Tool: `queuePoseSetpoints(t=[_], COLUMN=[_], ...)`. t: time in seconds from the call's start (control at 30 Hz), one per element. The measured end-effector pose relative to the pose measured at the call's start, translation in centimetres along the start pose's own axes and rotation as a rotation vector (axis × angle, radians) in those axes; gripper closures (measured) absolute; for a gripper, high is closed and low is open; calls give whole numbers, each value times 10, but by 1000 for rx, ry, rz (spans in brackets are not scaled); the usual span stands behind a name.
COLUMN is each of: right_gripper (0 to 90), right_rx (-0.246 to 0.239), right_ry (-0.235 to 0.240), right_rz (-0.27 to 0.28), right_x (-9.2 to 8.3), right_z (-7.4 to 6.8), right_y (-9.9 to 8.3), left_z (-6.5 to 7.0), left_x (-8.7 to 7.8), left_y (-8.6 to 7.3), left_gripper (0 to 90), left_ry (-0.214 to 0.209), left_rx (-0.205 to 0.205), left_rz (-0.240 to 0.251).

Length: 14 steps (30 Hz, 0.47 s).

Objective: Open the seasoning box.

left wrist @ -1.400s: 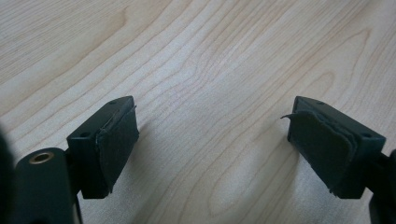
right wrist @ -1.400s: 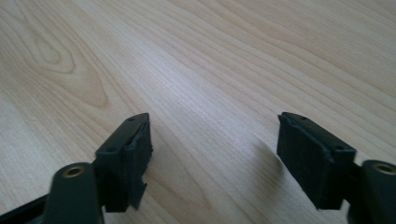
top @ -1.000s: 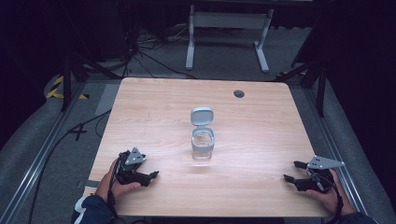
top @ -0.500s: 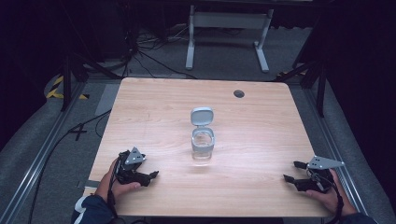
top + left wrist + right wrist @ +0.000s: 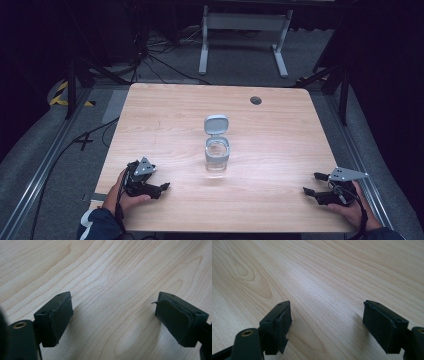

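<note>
The jar point(image 5: 217, 159) at frame centre looks rigid, light and slippery, best gripped across its wall, while both grippers, left point(image 5: 159, 188) and right point(image 5: 311, 184), rest released and empty.

A clear jar point(image 5: 217, 159) with a grey rim is seen standing upright near the middle of the wooden tabletop, roughly midway between the left gripper point(image 5: 162, 188) and the right gripper point(image 5: 310, 184) and farther from the person than both. It is well apart from each. Its mouth is uncovered. A grey, rounded-square lid point(image 5: 216, 124) is seen just beyond the jar, on the side away from the grippers; whether they touch cannot be told.
</note>
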State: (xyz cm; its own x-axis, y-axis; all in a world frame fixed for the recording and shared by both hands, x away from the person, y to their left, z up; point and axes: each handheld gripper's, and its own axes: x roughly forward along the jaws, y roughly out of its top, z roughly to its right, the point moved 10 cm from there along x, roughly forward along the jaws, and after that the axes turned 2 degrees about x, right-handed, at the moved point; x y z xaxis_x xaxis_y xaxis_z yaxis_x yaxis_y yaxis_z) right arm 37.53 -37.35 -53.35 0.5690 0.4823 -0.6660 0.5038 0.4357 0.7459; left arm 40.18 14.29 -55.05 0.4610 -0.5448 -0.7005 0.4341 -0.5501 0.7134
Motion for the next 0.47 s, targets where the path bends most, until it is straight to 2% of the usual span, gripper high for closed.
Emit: queuePoseSetpoints(t=[0.07,0.17,0.4,0.47], right_gripper=[228,228,227,225], right_rx=[-1,-1,-4,-6], right_ry=[1,2,4,4], right_rz=[0,0,0,-1], right_x=[0,0,0,0], right_z=[0,0,0,0], right_y=[0,0,0,0], left_z=[-1,0,-1,0], left_x=[0,1,1,0], left_y=[0,1,1,0], left_gripper=[151,150,151,151], left_ry=[6,2,4,9], left_rx=[9,-15,-14,-26], left_rz=[-2,2,3,6])
